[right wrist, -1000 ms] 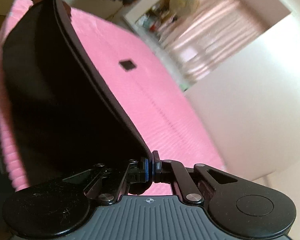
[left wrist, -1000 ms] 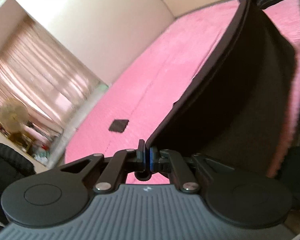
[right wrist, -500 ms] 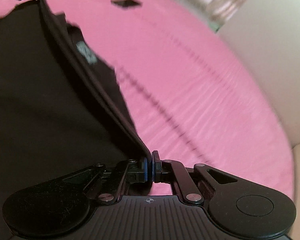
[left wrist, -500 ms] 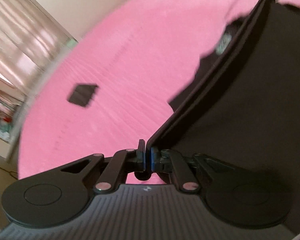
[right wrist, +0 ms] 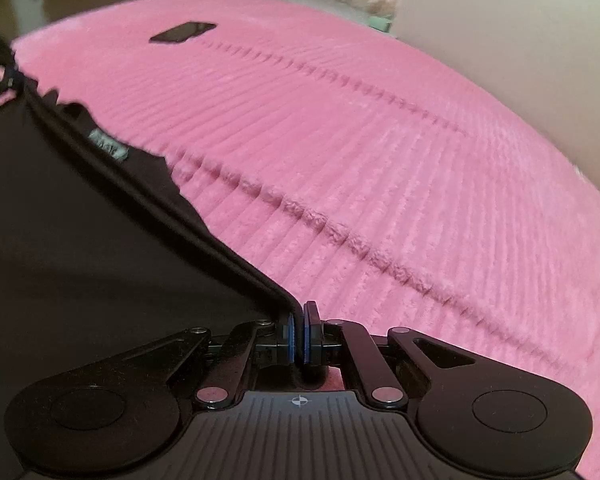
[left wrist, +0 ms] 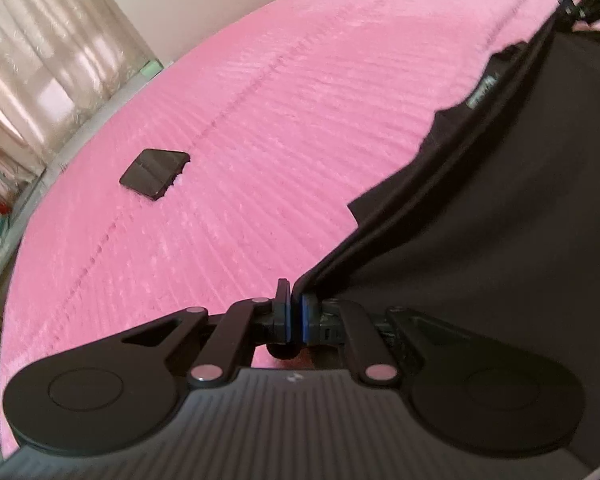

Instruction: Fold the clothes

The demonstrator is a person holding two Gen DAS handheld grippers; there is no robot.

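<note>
Left wrist view: the left tongs (left wrist: 295,312) are clamped on the hem of a black garment (left wrist: 500,220) draped over the pink bed (left wrist: 300,100); a small black square object (left wrist: 155,173) lies apart, toward the bed's far-left edge.

Right wrist view: the right tongs (right wrist: 299,334) pinch the same garment's (right wrist: 80,240) hem, its label (right wrist: 109,147) showing.

Left gripper (left wrist: 295,312), right gripper (right wrist: 299,338) — black linkage arms, silver rivets, blue-padded fingers (left wrist: 309,318), ribbed grey housing.
</note>
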